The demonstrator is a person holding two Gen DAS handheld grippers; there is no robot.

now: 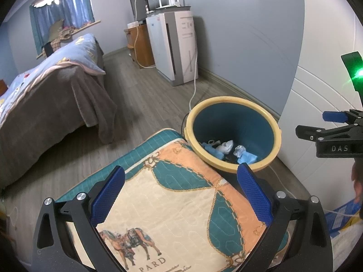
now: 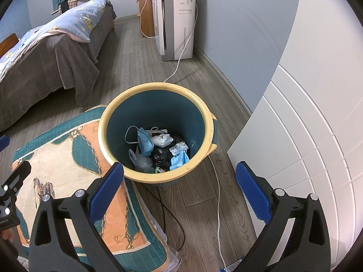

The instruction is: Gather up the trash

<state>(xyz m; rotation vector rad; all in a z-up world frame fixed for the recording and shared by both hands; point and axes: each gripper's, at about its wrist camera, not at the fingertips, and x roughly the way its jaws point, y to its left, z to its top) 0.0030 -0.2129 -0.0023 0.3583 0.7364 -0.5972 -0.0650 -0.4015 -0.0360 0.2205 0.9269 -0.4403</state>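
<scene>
— Nearest the lens?
— The right gripper [image 2: 179, 176], blue ribbed pads spread wide, holding nothing; the left gripper [image 1: 180, 181] likewise agape above a quilted teal-and-peach cushion [image 1: 172, 204].
— The trash?
— Crumpled blue, white and black plastic scraps [image 2: 158, 149] lie inside the round teal bin with yellow rim [image 2: 156, 176], just ahead of both, on the wooden floor [image 2: 199, 204].

Both wrist views angled down, close above the shared bin [image 2: 156, 133] and quilted cushion [image 1: 172, 206].
</scene>
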